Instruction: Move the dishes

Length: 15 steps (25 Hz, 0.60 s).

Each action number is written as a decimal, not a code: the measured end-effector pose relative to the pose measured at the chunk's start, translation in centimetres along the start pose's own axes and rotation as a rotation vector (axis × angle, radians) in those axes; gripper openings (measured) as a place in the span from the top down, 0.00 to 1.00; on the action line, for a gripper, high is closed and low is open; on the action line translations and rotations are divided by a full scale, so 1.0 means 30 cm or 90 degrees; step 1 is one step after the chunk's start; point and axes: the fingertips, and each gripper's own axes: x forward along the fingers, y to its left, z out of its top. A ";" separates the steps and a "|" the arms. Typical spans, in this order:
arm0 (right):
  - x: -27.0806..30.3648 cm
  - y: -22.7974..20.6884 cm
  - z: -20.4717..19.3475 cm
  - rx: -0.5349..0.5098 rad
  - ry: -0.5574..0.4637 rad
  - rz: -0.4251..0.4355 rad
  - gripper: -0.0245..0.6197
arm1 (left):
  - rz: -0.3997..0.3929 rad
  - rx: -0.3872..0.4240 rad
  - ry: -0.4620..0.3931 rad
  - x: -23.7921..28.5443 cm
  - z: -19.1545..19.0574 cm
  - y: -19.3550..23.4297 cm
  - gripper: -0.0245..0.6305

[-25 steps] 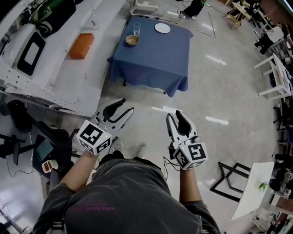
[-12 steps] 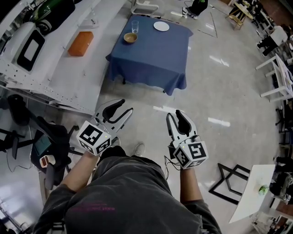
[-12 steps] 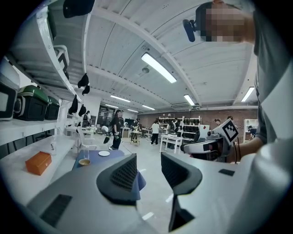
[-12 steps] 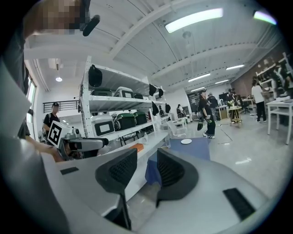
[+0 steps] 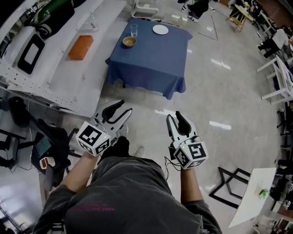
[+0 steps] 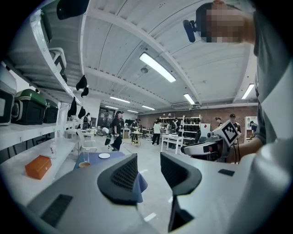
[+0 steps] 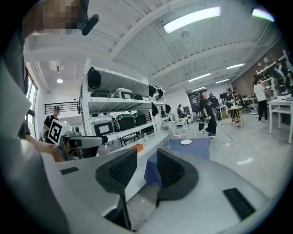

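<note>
The dishes stand on a blue-clothed table point(image 5: 151, 59) far ahead: a tan bowl point(image 5: 129, 41), a clear glass point(image 5: 133, 30) and a white plate point(image 5: 160, 29). My left gripper point(image 5: 120, 108) and right gripper point(image 5: 175, 116) are held side by side in front of the body, well short of the table. Both are open with nothing between the jaws. In the left gripper view the plate point(image 6: 104, 156), glass point(image 6: 86, 157) and bowl point(image 6: 84, 164) show small beyond the left gripper point(image 6: 149, 171). The right gripper view shows the plate point(image 7: 186, 142) past the right gripper point(image 7: 146, 171).
A long white bench point(image 5: 68, 77) runs along the left, carrying an orange block point(image 5: 81, 47) and a black-screened case point(image 5: 31, 52). A white chair point(image 5: 144, 8) stands behind the table. A black folding frame point(image 5: 229, 179) and a white table point(image 5: 254, 192) are at lower right. People stand far off.
The view has shifted slightly as the person steps over the floor toward the blue table. Both grippers keep the same pose and the same jaw gap.
</note>
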 end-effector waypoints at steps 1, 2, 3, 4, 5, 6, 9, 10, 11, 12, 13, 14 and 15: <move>0.004 -0.006 0.002 -0.001 0.000 0.001 0.78 | 0.000 -0.001 0.000 0.006 0.001 0.002 0.72; 0.008 -0.012 0.003 -0.001 -0.001 0.002 0.78 | 0.000 -0.001 -0.001 0.013 0.002 0.005 0.73; 0.012 -0.019 0.004 -0.001 -0.001 0.002 0.78 | -0.001 -0.002 -0.001 0.020 0.003 0.008 0.73; 0.018 -0.026 0.005 0.000 0.000 0.002 0.78 | -0.001 -0.002 -0.001 0.028 0.004 0.011 0.73; 0.024 -0.033 0.005 0.000 0.001 0.002 0.78 | -0.002 -0.002 -0.001 0.037 0.003 0.016 0.73; 0.031 -0.040 0.005 0.001 0.002 0.001 0.78 | -0.003 -0.003 -0.001 0.045 0.002 0.022 0.73; 0.055 -0.059 0.010 0.001 0.006 -0.001 0.78 | -0.007 -0.007 0.001 0.074 0.001 0.044 0.73; 0.064 -0.066 0.013 0.001 0.007 -0.002 0.78 | -0.008 -0.008 0.001 0.086 0.001 0.053 0.73; 0.073 -0.074 0.015 0.001 0.009 -0.003 0.78 | -0.009 -0.009 0.001 0.098 0.001 0.061 0.73; 0.083 -0.082 0.015 0.001 0.010 -0.004 0.78 | -0.010 -0.011 0.001 0.109 0.000 0.070 0.73; 0.096 -0.090 0.015 0.002 0.012 -0.006 0.78 | -0.011 -0.013 0.002 0.121 -0.002 0.081 0.73; 0.110 -0.097 0.014 0.004 0.015 -0.007 0.78 | -0.012 -0.015 0.003 0.131 -0.005 0.094 0.73; 0.126 -0.103 0.013 0.005 0.017 -0.008 0.78 | -0.013 -0.017 0.004 0.142 -0.007 0.110 0.73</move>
